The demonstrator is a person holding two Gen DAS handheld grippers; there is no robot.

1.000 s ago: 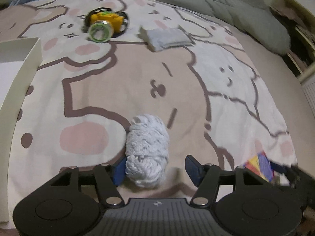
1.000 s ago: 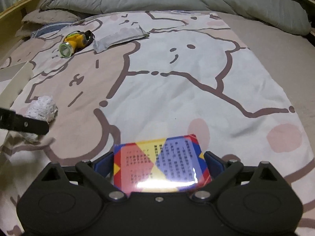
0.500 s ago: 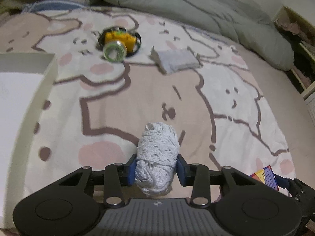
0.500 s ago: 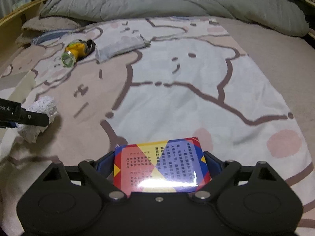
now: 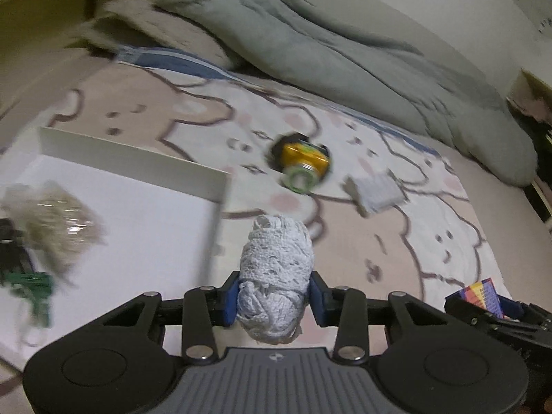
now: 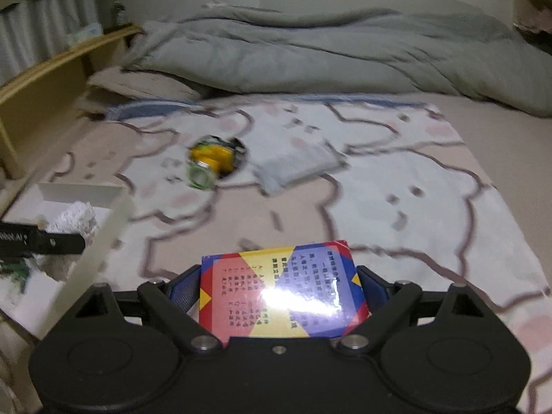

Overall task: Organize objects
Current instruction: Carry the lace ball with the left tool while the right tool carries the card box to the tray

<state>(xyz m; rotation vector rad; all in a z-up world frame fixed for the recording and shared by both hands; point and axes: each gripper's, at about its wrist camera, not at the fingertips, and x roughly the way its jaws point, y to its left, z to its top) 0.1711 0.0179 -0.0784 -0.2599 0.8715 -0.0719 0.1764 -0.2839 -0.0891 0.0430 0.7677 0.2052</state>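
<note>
Both loads are up off the bed now: left gripper clamps the lace roll, right gripper pinches the card box — carry level over the white box wall.

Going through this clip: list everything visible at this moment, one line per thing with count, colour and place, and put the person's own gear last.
lace roll: 1, white, gripped in the left claw
card box: 1, red, yellow and blue, gripped in the right claw
headlamp: 1, yellow with green lens ring, on the bedsheet
cloth pouch: 1, pale grey, on the bedsheet right of the headlamp
open box: 1, white, at left, holding blurred items
bedsheet: 1, pink and white cartoon print
duvet: 1, grey, bunched at the far end
left claw: 1, black with blue pads
right claw: 1, black with blue pads
</note>
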